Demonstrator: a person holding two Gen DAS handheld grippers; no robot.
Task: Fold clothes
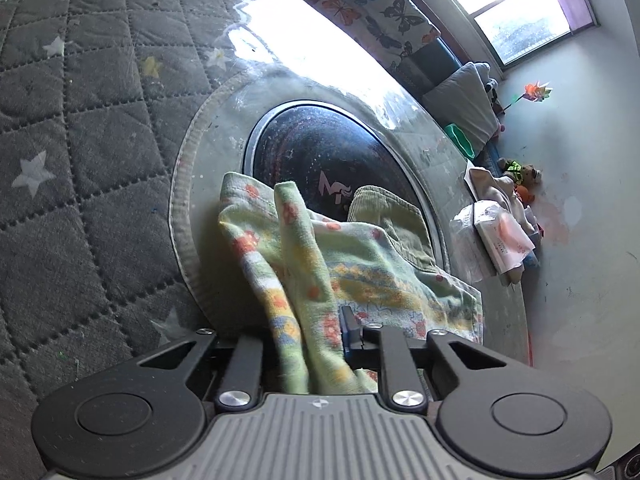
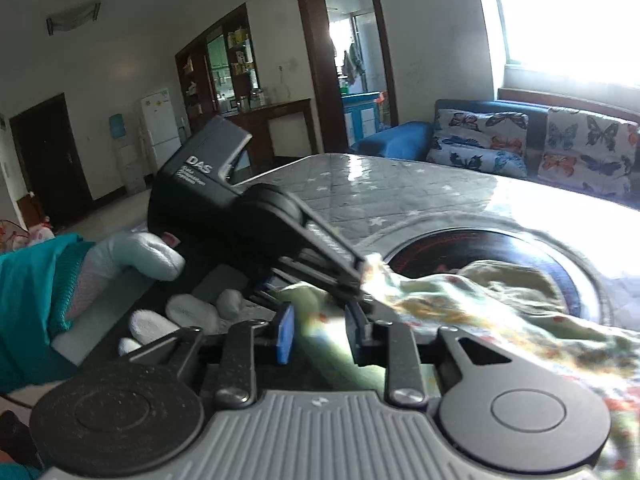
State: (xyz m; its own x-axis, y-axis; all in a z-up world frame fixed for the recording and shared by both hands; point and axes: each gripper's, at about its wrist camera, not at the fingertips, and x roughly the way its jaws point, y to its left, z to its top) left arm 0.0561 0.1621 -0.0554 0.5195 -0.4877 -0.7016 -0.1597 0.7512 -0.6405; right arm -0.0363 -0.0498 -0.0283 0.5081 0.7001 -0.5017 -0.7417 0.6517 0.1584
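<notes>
A pale green floral garment (image 1: pixel 360 264) lies crumpled over the dark round glass panel (image 1: pixel 320 152) of the table. An olive corduroy piece (image 1: pixel 392 216) lies behind it. My left gripper (image 1: pixel 310 328) is shut on a bunched fold of the floral garment; the cloth hides its left finger. In the right wrist view the left gripper (image 2: pixel 360 276) pinches the edge of the floral garment (image 2: pixel 460 296), held by a white-gloved hand (image 2: pixel 152 256) with a teal sleeve. My right gripper (image 2: pixel 320 328) is open. The cloth runs between its blue pads (image 2: pixel 285 332), and the left pad stands clear of it.
A grey quilted cover with stars (image 1: pixel 80 120) spreads around the glass panel. A tissue pack (image 1: pixel 504 236), a green bowl (image 1: pixel 460 136) and small plush toys (image 1: pixel 524 176) sit at the table's far side. A sofa with butterfly cushions (image 2: pixel 480 136) stands behind.
</notes>
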